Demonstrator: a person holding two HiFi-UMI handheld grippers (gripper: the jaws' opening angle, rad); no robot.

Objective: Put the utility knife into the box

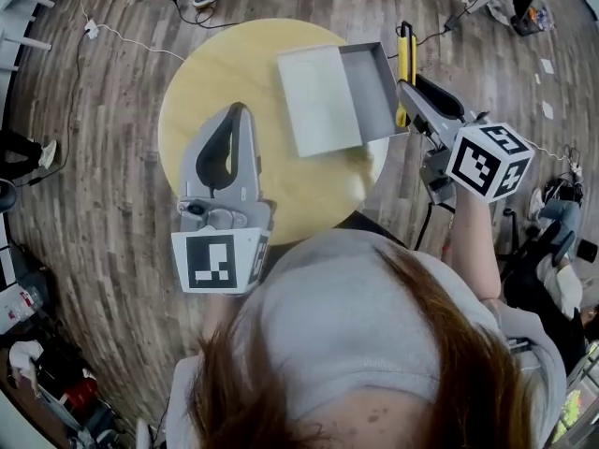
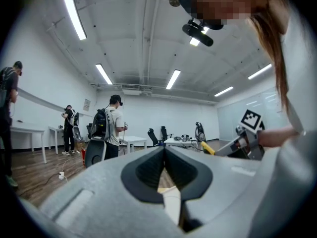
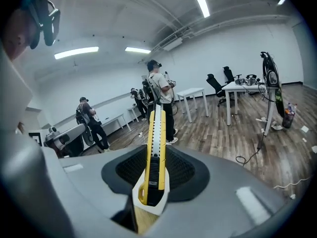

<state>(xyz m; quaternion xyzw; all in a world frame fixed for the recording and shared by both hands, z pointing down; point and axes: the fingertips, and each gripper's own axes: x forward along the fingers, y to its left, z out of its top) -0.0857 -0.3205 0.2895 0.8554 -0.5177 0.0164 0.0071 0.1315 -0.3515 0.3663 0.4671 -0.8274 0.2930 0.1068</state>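
Right fingers (image 3: 181, 172) clamped on the utility knife (image 3: 155, 143), gripping near its butt end; most of the yellow body sticks out ahead of the jaws. Left fingers (image 2: 148, 170) pressed together at the tips, nothing between them.

Head view: right gripper (image 1: 406, 90) and knife sit upper right of centre, just beside the right wall of the open grey box (image 1: 365, 82), not over it yet. Left gripper (image 1: 241, 110) hangs over the table at centre left, apart from the box.

Risks, my read:
- Long overhang on a butt-end grip, so the knife could pivot in the pads on any knock.
- The knife is outside the box wall near the table edge. Let go here and it likely lands on the floor.
- The nose could catch the box wall on the way in. Nothing is holding the box, so it may slide.
- Can't tell if the blade is out.

Surface: round pale wooden table (image 1: 225, 73), bare apart from the box. Dark plank floor (image 1: 94, 176) with a cable (image 1: 122, 36) at upper left.

Room: white walls, strip lights (image 2: 74, 14), white desks, office chairs (image 3: 218, 86), and a person (image 3: 159, 98) standing with a backpack and headset.
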